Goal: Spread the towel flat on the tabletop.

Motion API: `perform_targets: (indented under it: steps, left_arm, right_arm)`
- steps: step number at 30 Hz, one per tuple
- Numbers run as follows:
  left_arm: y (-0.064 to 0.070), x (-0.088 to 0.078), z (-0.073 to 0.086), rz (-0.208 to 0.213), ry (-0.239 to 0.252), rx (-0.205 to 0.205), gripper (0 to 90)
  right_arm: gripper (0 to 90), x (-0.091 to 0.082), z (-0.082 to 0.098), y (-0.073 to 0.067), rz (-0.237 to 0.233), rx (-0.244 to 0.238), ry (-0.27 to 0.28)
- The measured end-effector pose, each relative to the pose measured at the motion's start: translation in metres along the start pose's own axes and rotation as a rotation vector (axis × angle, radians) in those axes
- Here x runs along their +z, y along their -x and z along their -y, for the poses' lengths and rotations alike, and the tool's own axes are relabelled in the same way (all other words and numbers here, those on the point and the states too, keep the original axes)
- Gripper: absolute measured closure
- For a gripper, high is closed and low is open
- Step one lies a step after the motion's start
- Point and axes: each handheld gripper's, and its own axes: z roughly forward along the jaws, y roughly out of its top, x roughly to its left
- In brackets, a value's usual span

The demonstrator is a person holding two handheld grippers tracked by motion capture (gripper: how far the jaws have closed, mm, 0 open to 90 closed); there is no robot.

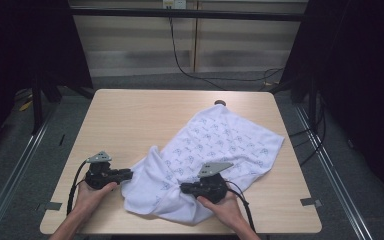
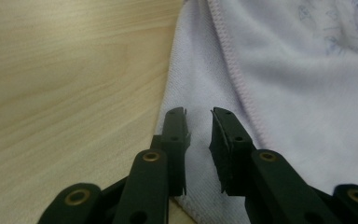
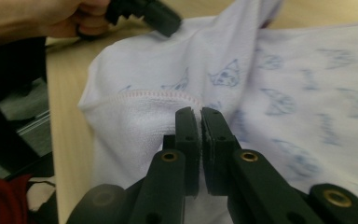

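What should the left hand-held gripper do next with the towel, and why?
Probably close. The left hand-held gripper has its jaws apart over the hemmed edge of the white patterned towel, while the right hand-held gripper looks shut on the towel's fold.

Both forearms enter from the bottom of the high view. The left hand (image 1: 91,196), lower left of centre, holds the left gripper (image 1: 128,175) pointing right, jaws parted by a narrow gap. The right hand (image 1: 223,206), lower centre, holds the right gripper (image 1: 184,188) pointing left, jaws pressed nearly together.
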Motion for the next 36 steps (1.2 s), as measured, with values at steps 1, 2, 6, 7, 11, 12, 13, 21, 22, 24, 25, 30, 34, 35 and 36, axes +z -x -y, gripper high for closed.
perform_targets:
  steps: [1, 2, 6, 7, 11, 12, 13, 21, 22, 24, 25, 30, 34, 35, 36]
  left_arm:
    - [0.002, 0.000, -0.001, -0.007, -0.005, 0.012, 75.5]
    - [0.003, 0.000, -0.001, -0.013, -0.008, 0.014, 75.5]
    - [0.005, 0.000, 0.000, -0.017, -0.009, 0.021, 75.2]
    - [0.006, 0.000, 0.001, -0.019, -0.008, 0.024, 75.1]
    - [0.017, -0.001, 0.004, 0.017, -0.024, 0.039, 72.1]
    - [0.021, -0.001, 0.004, 0.020, -0.032, 0.059, 72.1]
    - [0.025, 0.000, 0.004, 0.042, -0.042, 0.071, 72.1]
    - [0.058, 0.009, 0.001, 0.153, -0.084, 0.167, 68.2]
    - [0.058, 0.010, 0.000, 0.161, -0.076, 0.164, 68.2]
    - [0.055, 0.010, -0.003, 0.157, -0.052, 0.140, 68.5]
    - [0.053, 0.011, -0.005, 0.151, -0.042, 0.130, 68.7]
    - [0.041, 0.018, -0.012, 0.122, -0.013, 0.085, 68.9]
    - [0.038, 0.023, -0.011, 0.099, -0.035, 0.083, 69.2]
    - [0.038, 0.024, -0.011, 0.102, -0.031, 0.081, 69.3]
    - [0.038, 0.024, -0.011, 0.101, -0.032, 0.080, 69.2]
  right_arm:
    - [86.3, -0.009, 0.001, 0.004, 0.017, 0.013, 0.015]
    - [86.2, -0.018, 0.002, 0.008, 0.039, 0.027, 0.027]
    - [86.6, -0.053, 0.016, 0.029, 0.146, 0.089, 0.053]
    - [86.6, -0.061, 0.022, 0.035, 0.167, 0.111, 0.058]
    - [87.1, -0.084, 0.043, 0.053, 0.275, 0.158, 0.037]
    - [87.1, -0.088, 0.047, 0.057, 0.297, 0.179, 0.040]
    - [86.9, -0.092, 0.051, 0.061, 0.320, 0.190, 0.040]
    - [74.0, -0.111, 0.072, 0.081, 0.430, 0.254, 0.008]
    - [70.6, -0.112, 0.070, 0.079, 0.422, 0.251, 0.027]
    - [66.9, -0.113, 0.062, 0.073, 0.400, 0.227, 0.062]
    - [64.3, -0.112, 0.057, 0.070, 0.396, 0.217, 0.078]
    - [62.0, -0.097, 0.034, 0.054, 0.292, 0.167, 0.127]
    - [60.4, -0.070, 0.020, 0.038, 0.168, 0.103, 0.104]
    - [59.1, -0.063, 0.017, 0.032, 0.142, 0.090, 0.094]
    - [57.6, -0.056, 0.014, 0.028, 0.109, 0.077, 0.084]
